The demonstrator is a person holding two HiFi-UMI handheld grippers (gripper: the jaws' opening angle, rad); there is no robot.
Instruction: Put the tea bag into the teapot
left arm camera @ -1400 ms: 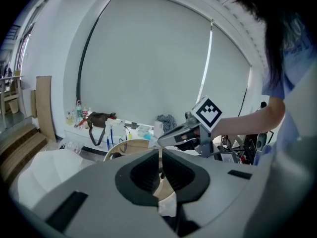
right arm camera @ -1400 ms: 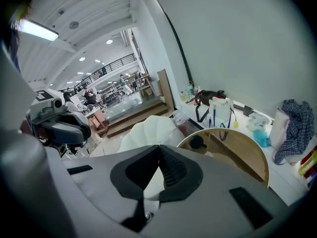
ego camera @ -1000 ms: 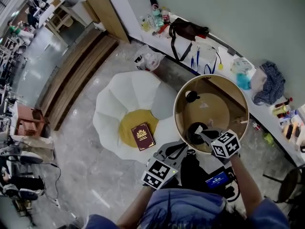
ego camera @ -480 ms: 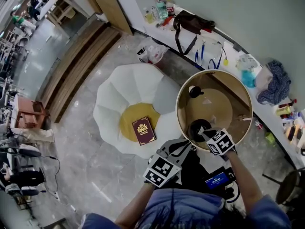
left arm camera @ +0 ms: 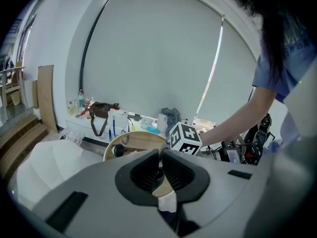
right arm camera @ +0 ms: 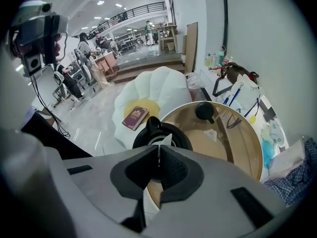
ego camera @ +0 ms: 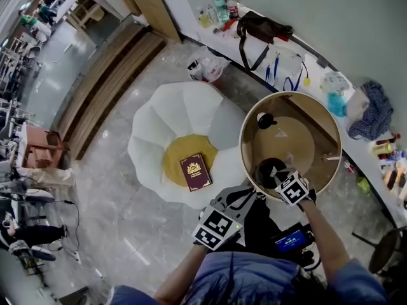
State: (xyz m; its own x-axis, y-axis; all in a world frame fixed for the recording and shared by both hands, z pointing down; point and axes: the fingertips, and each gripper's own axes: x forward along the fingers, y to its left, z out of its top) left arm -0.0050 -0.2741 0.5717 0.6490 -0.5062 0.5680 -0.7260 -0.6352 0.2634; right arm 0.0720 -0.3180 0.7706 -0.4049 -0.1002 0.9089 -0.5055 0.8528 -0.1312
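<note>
The black teapot (ego camera: 269,171) stands open near the front rim of the round wooden table (ego camera: 305,142); its lid (ego camera: 265,120) lies apart at the far side. My right gripper (ego camera: 280,177) hangs just over the pot, pointing steeply down. In the right gripper view its jaws (right arm camera: 159,151) are shut on a white tea bag (right arm camera: 166,140), whose corner sticks out right above the teapot (right arm camera: 148,131) mouth. My left gripper (ego camera: 245,197) stays off the table's near-left edge; in its own view the left gripper (left arm camera: 161,163) has its jaws together with nothing in them.
A white petal-shaped seat (ego camera: 172,126) with a yellow centre and a red book (ego camera: 194,171) sits left of the table. A small white paper piece (right arm camera: 210,134) lies on the tabletop. A cluttered shelf (ego camera: 286,56) runs along the wall beyond.
My right gripper has sunk toward the teapot with the tea bag and rolled somewhat. The left gripper has stayed where it was.
</note>
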